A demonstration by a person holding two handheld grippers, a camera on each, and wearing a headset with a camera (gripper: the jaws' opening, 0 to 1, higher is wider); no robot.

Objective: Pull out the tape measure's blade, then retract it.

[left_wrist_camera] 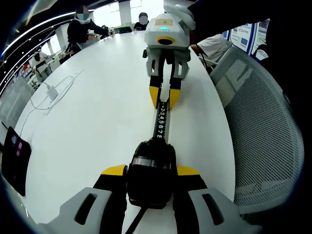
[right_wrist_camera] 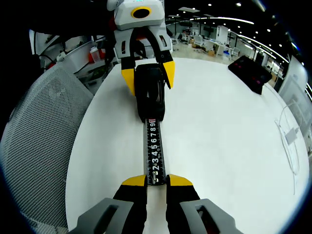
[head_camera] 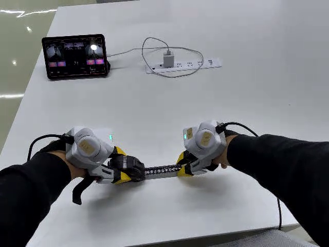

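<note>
left hand-held gripper (left_wrist_camera: 151, 171) clamped on tape measure (right_wrist_camera: 150, 92), right hand-held gripper (right_wrist_camera: 156, 181) pinching its extended blade (right_wrist_camera: 153, 144)

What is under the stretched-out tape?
Just bare white table under the blade. Its tip is hidden inside the right gripper, and its other end goes into the black case held by the left gripper.

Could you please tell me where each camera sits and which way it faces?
Head view: on the headset, looking forward and down at the table; sleeves, left gripper and right gripper show.
Left gripper view: on the left gripper, looking along its jaws, shut on the case, toward the right gripper.
Right gripper view: on the right gripper, looking along its jaws, shut on the blade, toward the left gripper.
Shared: both gripper views show the blade and case.
</note>
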